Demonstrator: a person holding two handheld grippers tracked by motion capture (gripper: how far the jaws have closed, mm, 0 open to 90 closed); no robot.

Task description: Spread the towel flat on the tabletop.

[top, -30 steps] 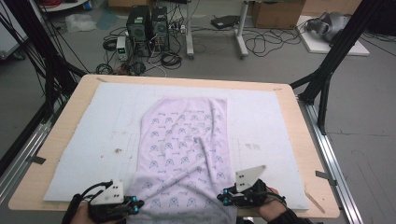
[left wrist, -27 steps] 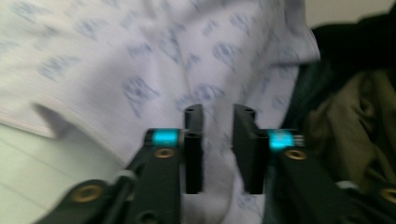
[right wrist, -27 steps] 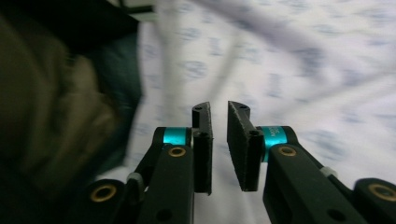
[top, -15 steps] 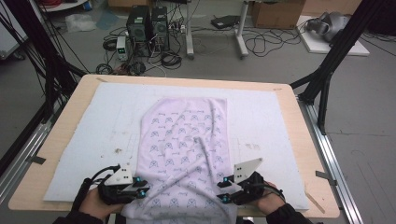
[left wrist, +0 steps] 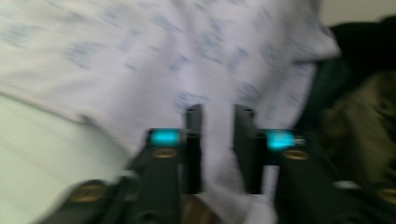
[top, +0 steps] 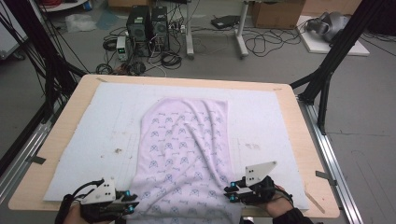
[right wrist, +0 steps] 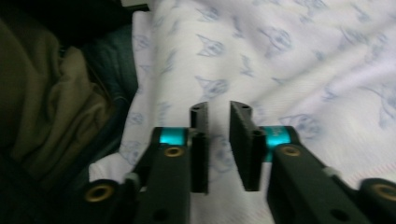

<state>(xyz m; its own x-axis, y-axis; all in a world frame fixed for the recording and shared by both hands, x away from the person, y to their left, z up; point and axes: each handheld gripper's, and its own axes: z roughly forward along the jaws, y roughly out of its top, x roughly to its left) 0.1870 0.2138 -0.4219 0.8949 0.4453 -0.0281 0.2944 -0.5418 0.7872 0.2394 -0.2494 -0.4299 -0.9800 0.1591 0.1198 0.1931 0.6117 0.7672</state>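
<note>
Left tongs (top: 132,206): in your left hand (top: 74,215), at the near edge of the bench (top: 308,140), tips pointing toward the right tongs. In the left gripper view (left wrist: 217,140) the jaws stand apart with a narrow gap, pale patterned fabric showing between and beyond them; the picture is blurred, so you cannot tell whether they touch the fabric.

Right tongs (top: 229,192): in your right hand (top: 275,205), also at the near edge, tips pointing toward the left tongs. In the right gripper view (right wrist: 218,140) the jaws are likewise parted and released, hovering over the fabric with nothing pinched between them.

Cloth (top: 187,154): pale lilac, printed with small blue figures, lying lengthwise between the two tongs and stretching away from them across the bench. Its near corners sit just beside each pair of tips; its near hem hangs at the bench edge. A long crease runs from the middle toward the right tongs.

Mat (top: 88,135): white, spread under the cloth, covering most of the bench on both outer sides of the tongs.

Dark clothing (right wrist: 51,107): seen past the cloth's edge in the right gripper view.
</note>
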